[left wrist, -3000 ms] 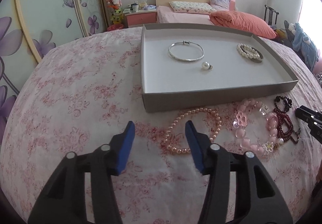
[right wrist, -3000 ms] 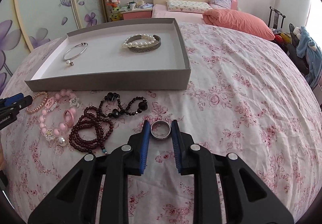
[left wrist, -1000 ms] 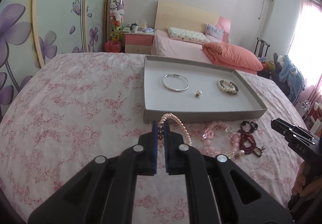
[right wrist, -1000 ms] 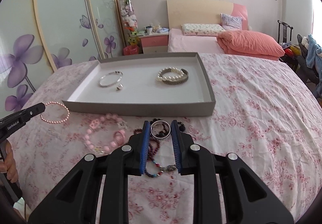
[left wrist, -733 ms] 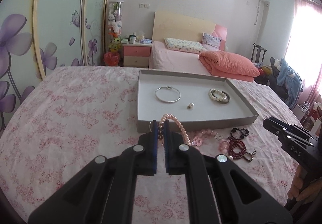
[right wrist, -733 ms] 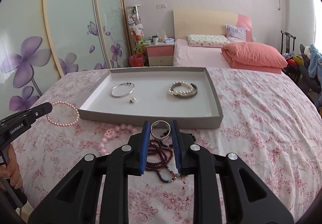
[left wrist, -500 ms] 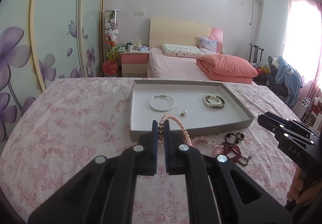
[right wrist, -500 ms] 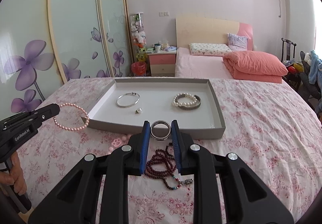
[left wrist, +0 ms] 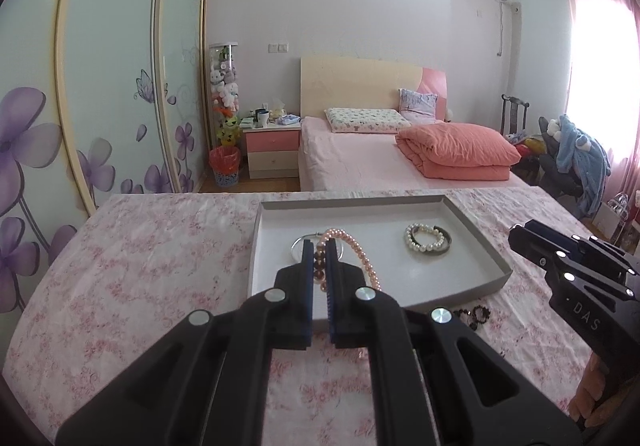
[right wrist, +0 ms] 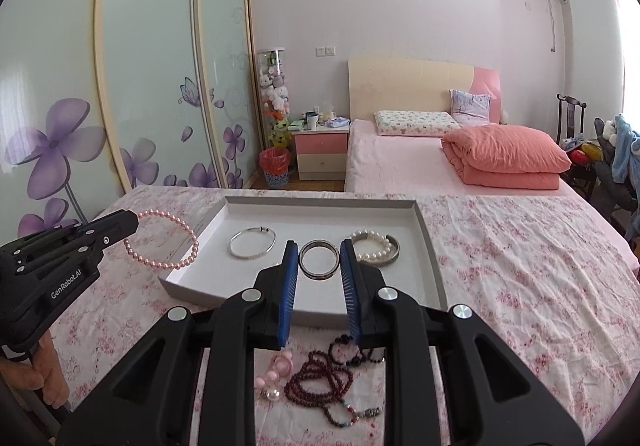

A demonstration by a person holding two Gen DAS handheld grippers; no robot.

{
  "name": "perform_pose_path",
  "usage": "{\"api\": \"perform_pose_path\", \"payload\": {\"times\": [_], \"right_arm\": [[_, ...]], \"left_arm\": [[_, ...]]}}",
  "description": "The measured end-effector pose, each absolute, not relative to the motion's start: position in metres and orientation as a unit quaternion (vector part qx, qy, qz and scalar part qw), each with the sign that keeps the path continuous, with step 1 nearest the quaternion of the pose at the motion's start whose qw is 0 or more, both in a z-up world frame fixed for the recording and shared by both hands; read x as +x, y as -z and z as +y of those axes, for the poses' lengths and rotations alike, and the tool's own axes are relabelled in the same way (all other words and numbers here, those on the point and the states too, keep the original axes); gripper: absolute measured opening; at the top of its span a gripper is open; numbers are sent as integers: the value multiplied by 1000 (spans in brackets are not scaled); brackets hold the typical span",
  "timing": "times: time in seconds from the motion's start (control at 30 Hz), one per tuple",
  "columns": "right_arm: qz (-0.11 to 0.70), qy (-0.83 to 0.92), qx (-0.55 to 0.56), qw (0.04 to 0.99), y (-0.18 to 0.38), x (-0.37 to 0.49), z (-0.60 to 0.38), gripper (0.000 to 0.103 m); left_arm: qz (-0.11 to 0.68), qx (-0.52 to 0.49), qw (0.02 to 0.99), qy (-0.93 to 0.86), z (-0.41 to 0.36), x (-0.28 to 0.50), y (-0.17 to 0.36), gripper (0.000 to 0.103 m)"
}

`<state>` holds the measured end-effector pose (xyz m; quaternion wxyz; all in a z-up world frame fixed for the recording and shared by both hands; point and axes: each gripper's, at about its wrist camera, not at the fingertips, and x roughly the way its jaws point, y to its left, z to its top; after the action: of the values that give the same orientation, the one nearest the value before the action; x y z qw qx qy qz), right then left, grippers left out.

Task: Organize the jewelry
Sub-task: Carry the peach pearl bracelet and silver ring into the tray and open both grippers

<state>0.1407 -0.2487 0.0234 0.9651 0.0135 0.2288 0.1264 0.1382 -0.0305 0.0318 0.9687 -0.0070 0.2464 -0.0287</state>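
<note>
My left gripper is shut on a pink pearl bracelet and holds it in the air above the near left part of the grey tray. In the right wrist view the bracelet hangs from the left gripper's tip just left of the tray. My right gripper is shut on a dark metal bangle, held above the tray's near middle. In the tray lie a silver bangle and a white pearl bracelet.
On the floral cloth in front of the tray lie dark red bead strands, black beads and a pink bead bracelet. A bed and a nightstand stand behind; wardrobe doors on the left.
Both grippers have lifted with their pieces and moved forward toward the tray. The pink pearl bracelet and the bangle now hang over the tray instead of over the cloth.
</note>
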Motion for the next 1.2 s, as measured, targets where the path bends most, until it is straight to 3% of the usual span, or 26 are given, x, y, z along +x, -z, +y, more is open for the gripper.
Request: {"api": "perform_pose_path", "payload": {"times": [0.6,1.2], "right_arm": [[223,-109,33,968,-19,203,-255,23],[292,-106,33,950,19,260,-249,23]], "left_arm": [[271,-19,962,9,-24,214,-18,7],[308,-14,951,12,-29,270,18,7]]}}
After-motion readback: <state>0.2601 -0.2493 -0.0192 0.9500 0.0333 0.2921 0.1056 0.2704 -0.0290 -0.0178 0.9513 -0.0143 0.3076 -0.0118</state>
